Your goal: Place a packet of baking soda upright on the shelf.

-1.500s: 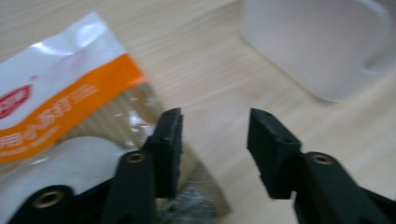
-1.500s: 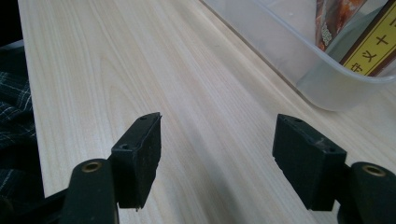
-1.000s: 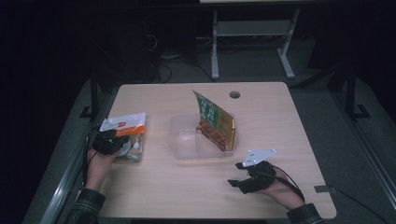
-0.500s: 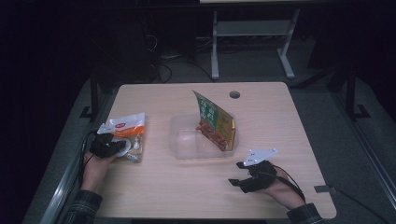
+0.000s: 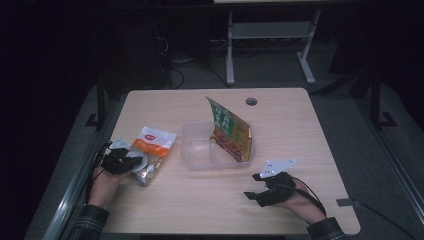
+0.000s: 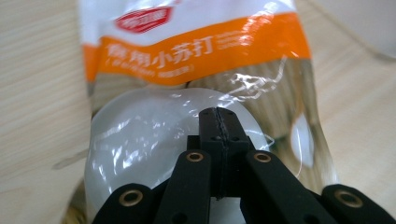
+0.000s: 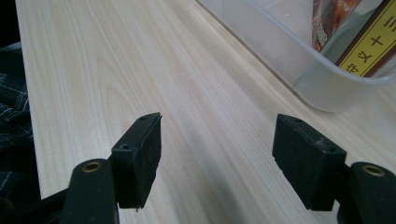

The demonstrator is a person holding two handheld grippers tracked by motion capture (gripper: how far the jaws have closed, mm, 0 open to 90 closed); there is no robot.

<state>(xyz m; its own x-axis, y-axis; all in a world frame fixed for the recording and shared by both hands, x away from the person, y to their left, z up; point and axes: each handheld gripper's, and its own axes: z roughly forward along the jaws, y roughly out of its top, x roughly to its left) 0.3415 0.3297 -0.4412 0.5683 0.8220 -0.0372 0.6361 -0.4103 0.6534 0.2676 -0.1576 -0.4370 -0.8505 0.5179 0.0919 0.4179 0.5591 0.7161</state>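
Since the earlier frames, the left gripper (image 5: 131, 163) and the orange-and-white packet (image 5: 151, 152) have shifted only a little on the left side of the bench (image 5: 200, 210); the right gripper (image 5: 254, 189) has not changed its place at all.

From the high view, the packet lies flat on the bench, to the left of the clear plastic box (image 5: 200, 152) and apart from it. Its white upper end points away from the person and its transparent lower end is at the left gripper. In the left gripper view, the two black jaws are pressed fully together, and their tips (image 6: 218, 122) are over the glossy clear part of the packet (image 6: 196, 51), just under the orange band with white characters. Whether a fold of the film is pinched between the jaws, I cannot tell.

The right gripper rests near the front right part of the bench, in the person's right hand (image 5: 300, 202). In the right gripper view its jaws stand wide apart with nothing between them, only bare wood, and the corner of the plastic box (image 7: 327, 88) is just ahead.

A green and red snack bag (image 5: 230, 131) stands tilted inside the box, leaning on its right wall.
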